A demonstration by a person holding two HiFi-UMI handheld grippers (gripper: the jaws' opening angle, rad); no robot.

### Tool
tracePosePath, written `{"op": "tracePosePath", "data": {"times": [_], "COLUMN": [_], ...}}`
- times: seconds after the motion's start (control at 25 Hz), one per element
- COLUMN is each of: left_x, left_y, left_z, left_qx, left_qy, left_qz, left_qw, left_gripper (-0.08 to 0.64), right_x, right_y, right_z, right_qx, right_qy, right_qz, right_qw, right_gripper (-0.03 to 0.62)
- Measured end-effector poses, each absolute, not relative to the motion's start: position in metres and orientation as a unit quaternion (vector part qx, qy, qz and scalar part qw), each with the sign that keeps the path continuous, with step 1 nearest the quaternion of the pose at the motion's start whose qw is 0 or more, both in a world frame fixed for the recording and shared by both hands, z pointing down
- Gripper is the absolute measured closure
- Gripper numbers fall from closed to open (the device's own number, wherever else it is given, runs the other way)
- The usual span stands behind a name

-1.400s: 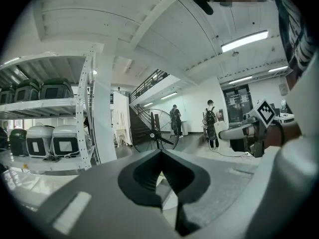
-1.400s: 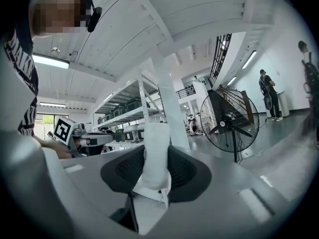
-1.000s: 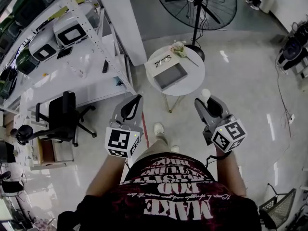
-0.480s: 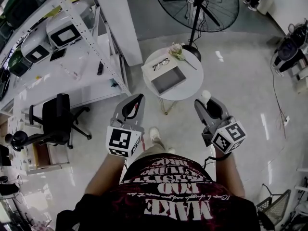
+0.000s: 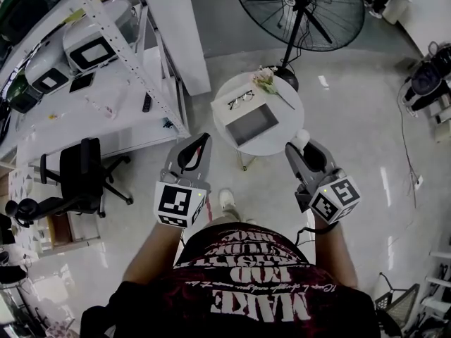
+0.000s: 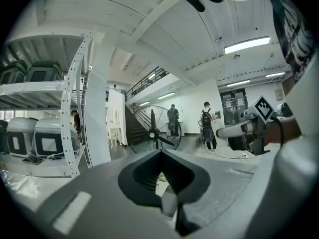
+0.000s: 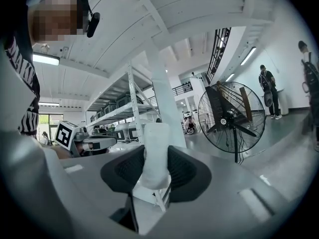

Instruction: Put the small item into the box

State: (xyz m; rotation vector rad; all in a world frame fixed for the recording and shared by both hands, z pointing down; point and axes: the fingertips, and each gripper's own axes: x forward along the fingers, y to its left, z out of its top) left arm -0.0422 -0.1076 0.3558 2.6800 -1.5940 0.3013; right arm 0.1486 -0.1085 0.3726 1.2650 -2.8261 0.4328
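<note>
A grey open box (image 5: pixel 255 123) lies on a small round white table (image 5: pixel 284 141) ahead of me, its pale lid (image 5: pixel 227 109) beside it with a pair of glasses (image 5: pixel 240 98) on top. My right gripper (image 5: pixel 297 148) is held above the floor just short of the table's near edge, shut on a small white item (image 5: pixel 301 139). In the right gripper view the white item (image 7: pixel 155 153) stands upright between the jaws. My left gripper (image 5: pixel 200 141) is level with it to the left, shut and empty; in the left gripper view (image 6: pixel 160 159) nothing sits between its jaws.
A bunch of flowers (image 5: pixel 267 80) lies at the table's far edge. A large standing fan (image 5: pixel 299 9) is behind the table. A white shelf rack (image 5: pixel 116 51) with machines runs along the left, and a black office chair (image 5: pixel 81 174) stands below it. The person's shoe (image 5: pixel 226 200) shows on the shiny floor.
The person has stepped forward, so the table sits a little closer to the grippers. Both grippers keep the same pose, and the white item stays in the right one.
</note>
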Motion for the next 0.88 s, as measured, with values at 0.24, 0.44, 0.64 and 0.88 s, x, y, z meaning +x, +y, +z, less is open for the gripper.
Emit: {"op": "tracePosePath", "data": {"times": [0.24,0.44,0.64,0.88], "left_x": [-0.047,-0.045,-0.047,-0.05], "left_y": [-0.144,-0.173,-0.204,-0.235], "left_z": [0.362,0.365,0.364,0.361], "left_qx": [0.859,0.868,0.877,0.888], "left_qy": [-0.504,-0.488,-0.473,-0.453], "left_qz": [0.093,0.091,0.084,0.072], "left_qw": [0.012,0.013,0.013,0.01], "left_gripper": [0.558,0.558,0.558,0.558], "right_x": [0.139,0.137,0.137,0.132], "right_y": [-0.142,-0.167,-0.191,-0.214], "right_z": [0.378,0.377,0.372,0.366], "right_qx": [0.408,0.418,0.435,0.453], "right_qy": [-0.902,-0.897,-0.89,-0.882], "right_qz": [0.14,0.139,0.134,0.128], "right_qw": [0.022,0.026,0.027,0.028], "right_gripper": [0.431,0.431,0.431,0.431]}}
